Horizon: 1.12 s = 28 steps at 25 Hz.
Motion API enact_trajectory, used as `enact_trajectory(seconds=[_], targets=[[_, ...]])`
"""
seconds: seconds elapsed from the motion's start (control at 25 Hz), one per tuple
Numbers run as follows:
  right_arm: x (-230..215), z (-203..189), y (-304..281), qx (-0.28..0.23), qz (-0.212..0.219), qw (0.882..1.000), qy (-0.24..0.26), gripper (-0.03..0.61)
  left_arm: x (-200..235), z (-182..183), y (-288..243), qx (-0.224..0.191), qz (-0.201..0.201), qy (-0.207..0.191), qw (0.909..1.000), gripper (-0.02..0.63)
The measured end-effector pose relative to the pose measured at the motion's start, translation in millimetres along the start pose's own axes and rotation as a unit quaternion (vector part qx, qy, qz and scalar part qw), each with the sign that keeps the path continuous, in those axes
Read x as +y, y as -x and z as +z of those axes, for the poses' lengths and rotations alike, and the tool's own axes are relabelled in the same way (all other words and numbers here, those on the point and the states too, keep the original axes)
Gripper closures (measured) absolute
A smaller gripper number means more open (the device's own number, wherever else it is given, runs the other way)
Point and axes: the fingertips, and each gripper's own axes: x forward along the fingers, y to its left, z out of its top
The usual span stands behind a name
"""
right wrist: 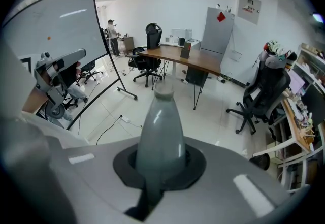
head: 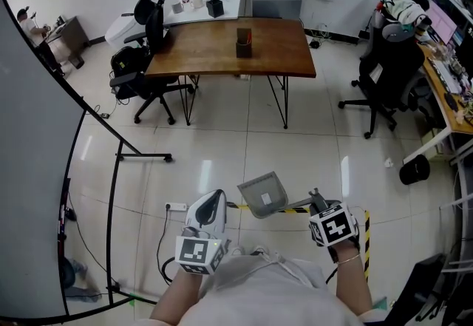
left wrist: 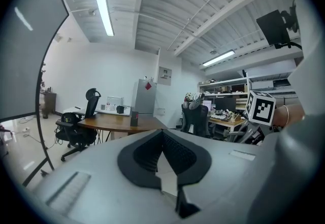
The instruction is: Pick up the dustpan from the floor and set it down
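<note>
The left tool point(left wrist: 162, 137) is held out in front of the person, roughly level. Its ribbed pads meet at the tips with nothing between them, so it is closed and has no part in the carry.

Just right of it in the head view is the grey dustpan point(head: 264, 195), tilted, with its open mouth facing away from the person. It appears to hang above the tiled floor point(head: 295, 147) rather than rest on it, between the two tools and nearer the right one.

The right tool point(right wrist: 161, 163) points steeply down. Its jaws are clamped tight on the dustpan's tapered grey handle point(right wrist: 161, 121), which runs straight out from between them in the right gripper view.

So the first half of the task looks done: the dustpan is gripped and seems to be off the floor. What is left is setting it down, which means lowering it until it rests flat and then opening the right tool to let go of the handle. Nothing in view marks a particular spot for it. The floor just ahead is bare, and the wooden desk point(head: 222, 47) stands well apart, further into the room.
</note>
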Motion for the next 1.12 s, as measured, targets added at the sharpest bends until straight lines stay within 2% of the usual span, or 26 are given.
enact_trajectory(seconds=[0.28, 0.48, 0.6, 0.68, 0.84, 1.0, 1.12], targets=[[-3, 11, -26, 0.024, 0.008, 0.999, 0.022, 0.571, 16, -11, -13, 0.008, 0.015, 0.000, 0.9998, 0.600], [-8, 37, -65, 0.057, 0.015, 0.998, 0.025, 0.572, 50, -10, -53, 0.017, 0.016, 0.004, 0.9997, 0.600], [-14, 66, -94, 0.072, 0.010, 0.997, 0.013, 0.572, 86, -4, -89, 0.017, 0.021, -0.026, 0.9993, 0.600], [-19, 89, -112, 0.075, 0.006, 0.997, 0.000, 0.573, 106, 7, -116, 0.002, -0.006, -0.022, 0.9997, 0.600], [-37, 145, -142, 0.072, -0.010, 0.997, -0.038, 0.574, 152, 39, -166, -0.018, -0.064, 0.035, 0.9971, 0.600], [-55, 196, -168, 0.061, -0.026, 0.996, -0.058, 0.574, 186, 54, -201, -0.019, -0.086, 0.021, 0.9959, 0.600], [-63, 221, -183, 0.047, -0.037, 0.996, -0.067, 0.575, 202, 57, -220, -0.014, -0.090, 0.033, 0.9953, 0.600]])
